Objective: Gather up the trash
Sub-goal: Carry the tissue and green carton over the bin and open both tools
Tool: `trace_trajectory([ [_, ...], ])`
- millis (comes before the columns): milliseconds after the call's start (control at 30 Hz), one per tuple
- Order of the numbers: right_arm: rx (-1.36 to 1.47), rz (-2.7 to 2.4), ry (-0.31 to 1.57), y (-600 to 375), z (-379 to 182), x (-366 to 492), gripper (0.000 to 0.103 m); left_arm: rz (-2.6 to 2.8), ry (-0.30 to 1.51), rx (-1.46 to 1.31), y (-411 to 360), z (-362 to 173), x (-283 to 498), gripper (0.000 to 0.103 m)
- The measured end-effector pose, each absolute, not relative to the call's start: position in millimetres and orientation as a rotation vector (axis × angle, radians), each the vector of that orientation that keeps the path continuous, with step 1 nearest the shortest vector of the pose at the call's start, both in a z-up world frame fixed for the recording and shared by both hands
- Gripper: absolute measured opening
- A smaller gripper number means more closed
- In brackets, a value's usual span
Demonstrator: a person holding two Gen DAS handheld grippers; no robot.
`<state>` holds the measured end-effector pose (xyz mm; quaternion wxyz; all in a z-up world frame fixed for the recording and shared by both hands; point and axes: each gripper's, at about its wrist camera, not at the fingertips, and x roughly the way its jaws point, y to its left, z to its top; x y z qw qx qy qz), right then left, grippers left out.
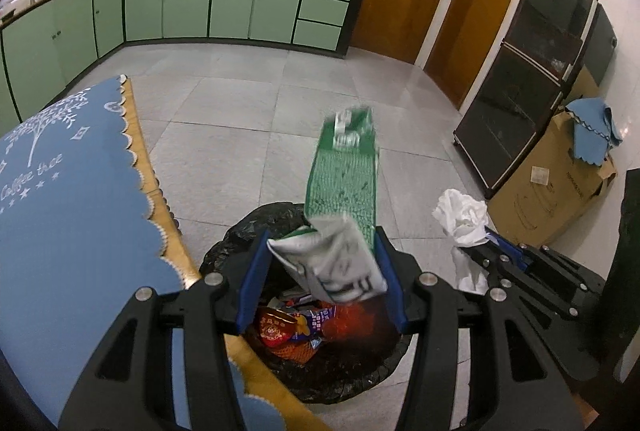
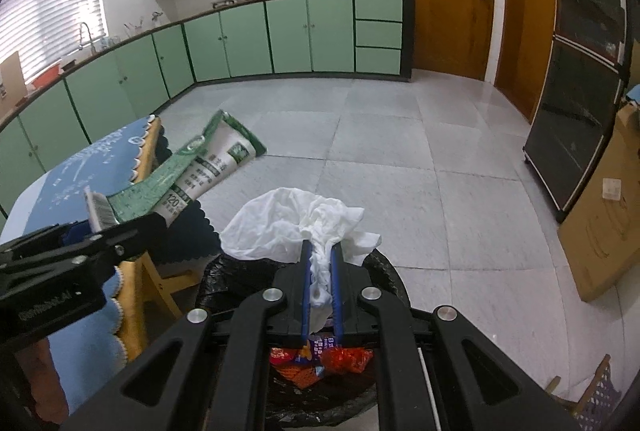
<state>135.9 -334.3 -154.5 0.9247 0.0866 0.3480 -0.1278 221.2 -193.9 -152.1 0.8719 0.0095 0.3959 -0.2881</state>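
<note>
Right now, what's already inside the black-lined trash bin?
In the trash bin lie red and orange snack wrappers with a blue-printed one. The green and white package in the left hand-held gripper covers the rest.

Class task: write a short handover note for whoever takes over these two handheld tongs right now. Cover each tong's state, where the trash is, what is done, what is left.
Left tongs: clamped across a green and white wrapper, held above the bin.
Right tongs: shut on a crumpled white tissue, also over the bin.
Bin: black-lined, on the floor beside the table; red and orange snack wrappers already lie inside.
Done: both pieces picked up and brought over the bin.
Left: open both tongs so the wrapper and tissue drop in.
</note>
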Motion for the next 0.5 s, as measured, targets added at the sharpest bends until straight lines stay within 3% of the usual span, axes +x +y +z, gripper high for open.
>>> trace_trajectory([
  [100, 0.18, -0.264, 0.728, -338.6, -162.8, 141.3, 0.009, -0.608, 0.83, 0.01, -195.3, -153.6, 225.9, 0.058],
  [233, 0.181, -0.262, 0.749, -342.2, -170.3, 151.7, 0.014, -0.6, 0.824, -0.001, -192.2, -150.6, 230.6, 0.06],
  [267, 0.186, -0.252, 0.755, -343.1, -172.5, 154.8, 0.017, -0.597, 0.821, -0.007, -191.1, -149.4, 230.7, 0.061],
  [300, 0.191, -0.243, 0.764, -345.3, -174.0, 158.0, 0.029, -0.591, 0.817, -0.012, -188.6, -147.9, 231.1, 0.061],
  [500, 0.192, -0.256, 0.74, -343.7, -169.1, 158.1, 0.052, -0.548, 0.778, -0.036, -173.0, -133.6, 228.2, 0.061],
])
